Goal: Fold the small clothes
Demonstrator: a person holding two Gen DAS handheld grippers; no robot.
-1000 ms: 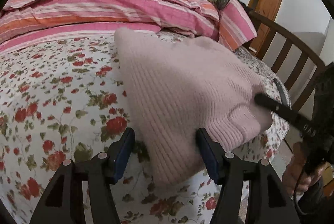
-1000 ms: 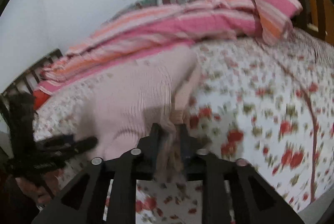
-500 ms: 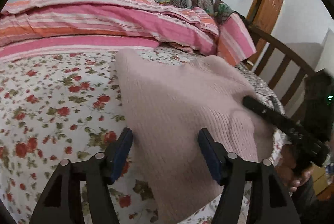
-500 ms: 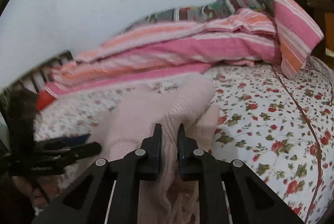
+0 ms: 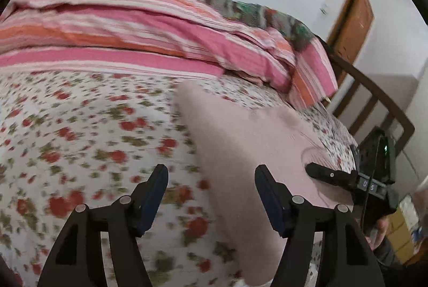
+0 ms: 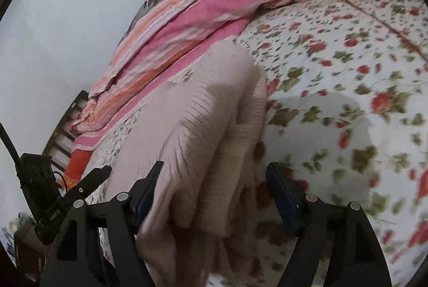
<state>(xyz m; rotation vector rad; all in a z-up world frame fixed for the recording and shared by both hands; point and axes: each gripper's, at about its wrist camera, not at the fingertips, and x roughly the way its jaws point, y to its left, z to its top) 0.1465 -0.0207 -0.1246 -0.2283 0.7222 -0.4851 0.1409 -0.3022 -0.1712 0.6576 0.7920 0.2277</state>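
Observation:
A pale pink knitted sweater [image 5: 240,148] lies folded on the floral bedsheet [image 5: 80,131]. My left gripper [image 5: 211,180] is open and empty, just above the sweater's left edge. My right gripper [image 6: 215,174] is open, its jaws wide apart, with the sweater's layered edge [image 6: 208,131] lying loose between them. In the left wrist view the right gripper [image 5: 329,176] rests at the sweater's right edge. In the right wrist view the left gripper [image 6: 88,182] shows at the left.
A pink and orange striped quilt [image 5: 133,27] is piled along the back of the bed. A dark wooden bed rail [image 5: 374,99] and a brown door [image 5: 353,19] stand at the right. The floral sheet [image 6: 347,99] stretches right of the sweater.
My right gripper has opened and let go of the sweater's edge. The sweater has dropped flat onto the bed. My left gripper has shifted left, off the sweater.

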